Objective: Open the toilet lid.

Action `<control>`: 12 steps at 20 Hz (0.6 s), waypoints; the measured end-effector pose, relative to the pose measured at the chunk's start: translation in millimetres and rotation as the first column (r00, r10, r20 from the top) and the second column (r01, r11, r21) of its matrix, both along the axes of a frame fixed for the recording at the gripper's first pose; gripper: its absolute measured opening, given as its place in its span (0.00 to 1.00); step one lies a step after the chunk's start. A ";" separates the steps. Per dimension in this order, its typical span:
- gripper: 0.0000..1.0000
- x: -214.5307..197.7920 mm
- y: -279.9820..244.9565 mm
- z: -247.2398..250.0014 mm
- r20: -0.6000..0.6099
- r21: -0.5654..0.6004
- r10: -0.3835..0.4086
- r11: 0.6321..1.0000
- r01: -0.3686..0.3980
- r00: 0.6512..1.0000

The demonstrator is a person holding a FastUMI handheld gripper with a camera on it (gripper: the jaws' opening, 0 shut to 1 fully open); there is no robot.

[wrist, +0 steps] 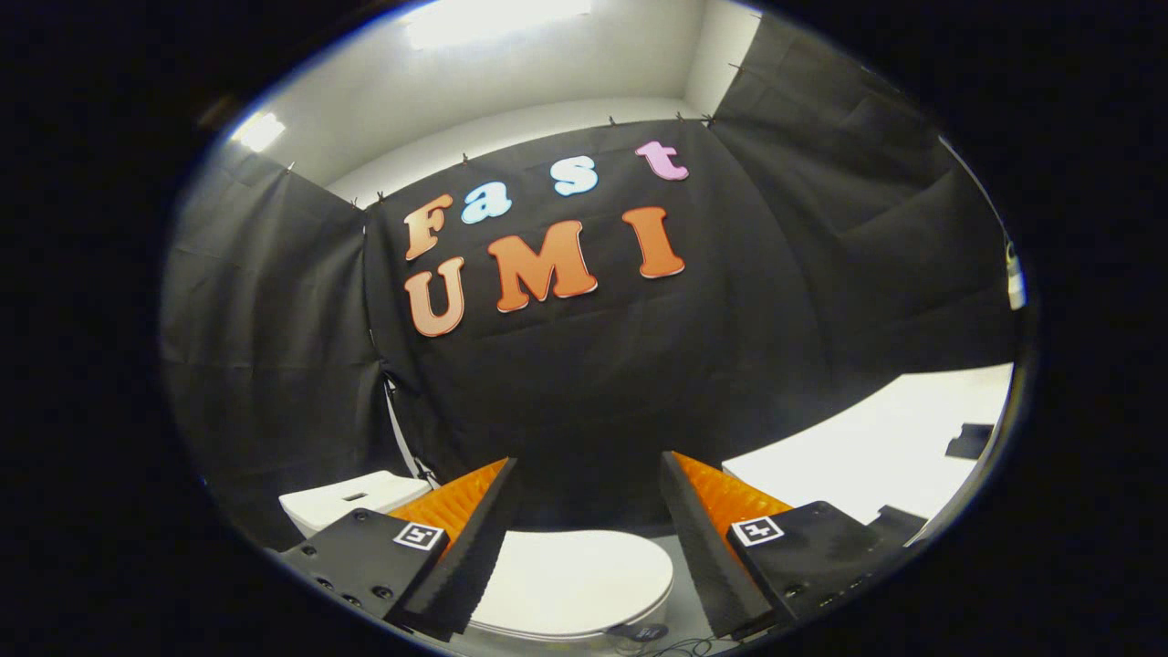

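Below the gripper [589, 484], between and under its spread fingers, sits the toilet with its lid [575, 579] down flat. Fingers wide apart, gripping nothing, clear above the lid. Tank [351, 500] shows behind the left finger; a white table [876, 447] stands beyond the right.

I'm in a recording booth got up as a bathroom — black cloth walls [274, 319] pinned under a white ceiling [511, 82] — with a white toilet [570, 584] below my gripper's [589, 520] spread fingers.
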State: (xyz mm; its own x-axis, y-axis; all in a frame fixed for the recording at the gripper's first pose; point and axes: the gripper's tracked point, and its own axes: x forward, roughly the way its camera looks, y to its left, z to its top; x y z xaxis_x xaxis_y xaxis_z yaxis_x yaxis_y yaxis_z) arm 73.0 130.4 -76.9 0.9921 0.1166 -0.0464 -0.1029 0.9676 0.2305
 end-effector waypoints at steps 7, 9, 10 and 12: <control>0.98 -26.5 -7.3 -145.2 -0.368 0.217 0.004 0.973 0.082 0.930; 0.98 -27.2 -6.1 -166.8 -0.434 0.254 -0.012 0.958 0.135 0.901; 0.98 -26.7 -7.3 -179.4 -0.462 0.247 -0.031 0.956 0.162 0.886; 0.99 -25.8 -9.5 -203.2 -0.517 0.222 -0.059 0.954 0.200 0.854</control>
State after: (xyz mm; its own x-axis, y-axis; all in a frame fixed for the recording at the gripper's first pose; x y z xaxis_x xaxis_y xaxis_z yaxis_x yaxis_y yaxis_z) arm 47.2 121.0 -280.1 0.8485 0.0666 -0.5249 0.2161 0.8619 0.4587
